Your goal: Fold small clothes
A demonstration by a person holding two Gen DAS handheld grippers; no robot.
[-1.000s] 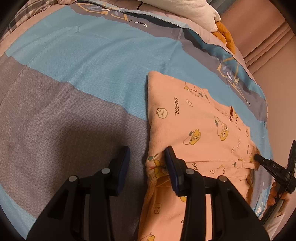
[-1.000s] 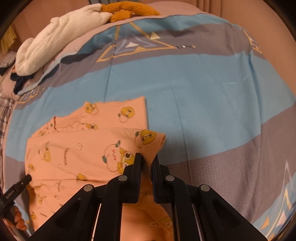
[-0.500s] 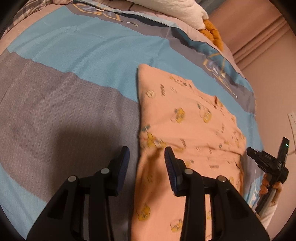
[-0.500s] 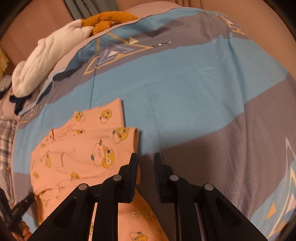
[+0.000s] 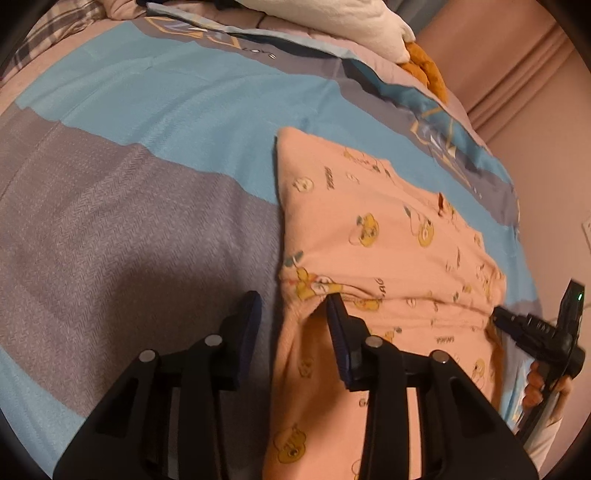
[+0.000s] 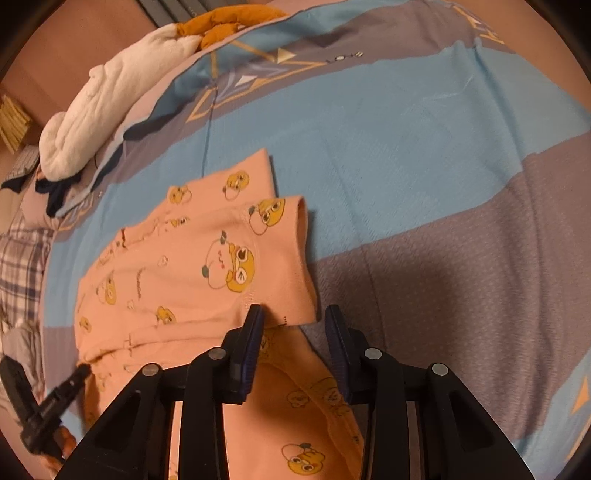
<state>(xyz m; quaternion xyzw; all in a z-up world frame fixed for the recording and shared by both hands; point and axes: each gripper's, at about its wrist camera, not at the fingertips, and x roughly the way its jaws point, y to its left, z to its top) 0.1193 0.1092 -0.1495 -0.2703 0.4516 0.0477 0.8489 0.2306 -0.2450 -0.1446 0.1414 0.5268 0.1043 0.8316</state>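
A small pink garment with yellow cartoon prints [image 5: 373, 251] lies on the bed, its sides folded in over the middle. It also shows in the right wrist view [image 6: 192, 269]. My left gripper [image 5: 293, 310] is open and empty, its jaws either side of the garment's left folded edge. My right gripper [image 6: 293, 321] is open and empty, just behind the corner of the folded right flap. The right gripper also shows at the far right of the left wrist view [image 5: 532, 328], and the left one at the lower left of the right wrist view [image 6: 55, 398].
The bedspread [image 5: 147, 155] has blue and grey bands. A white blanket [image 6: 107, 96] and an orange cloth [image 6: 221, 26] lie at the head of the bed. A plaid cloth [image 6: 22, 258] is at the left. A pink wall [image 5: 524, 74] stands beyond the bed.
My right gripper has let go of the flap it held and opened, leaving the flap folded on the garment. My left gripper stayed open and shifted slightly along the left edge.
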